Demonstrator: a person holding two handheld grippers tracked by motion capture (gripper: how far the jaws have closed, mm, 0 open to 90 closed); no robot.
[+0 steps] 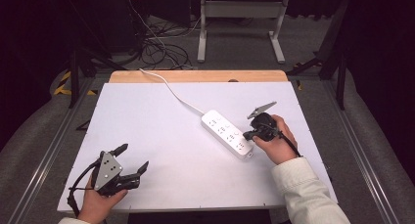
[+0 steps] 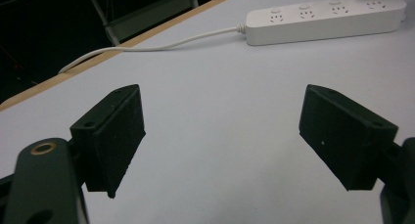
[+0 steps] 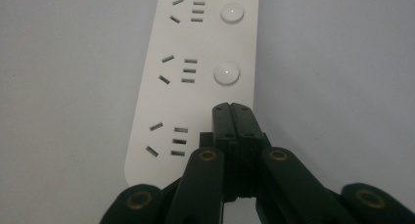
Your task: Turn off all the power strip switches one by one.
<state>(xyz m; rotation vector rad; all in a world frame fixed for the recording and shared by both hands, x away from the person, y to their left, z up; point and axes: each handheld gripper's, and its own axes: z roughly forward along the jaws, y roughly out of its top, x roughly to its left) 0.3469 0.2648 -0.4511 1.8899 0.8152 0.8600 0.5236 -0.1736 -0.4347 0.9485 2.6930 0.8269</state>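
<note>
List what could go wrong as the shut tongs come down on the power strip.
1. The right tongs, shut, sit over the power strip's last button; slightly off, they may hit a socket or the neighbouring button.
2. The left tongs rest open, far off, so the unsteadied strip may slide on the white table.

Left gripper (image 1: pixel 133 159) low at near left, held in left hand (image 1: pixel 100 202), jaws spread wide, pointing right and far. Right gripper (image 3: pixel 233 109) at right, gripped by right hand (image 1: pixel 276 145), jaws pressed together, tips angled down.
</note>
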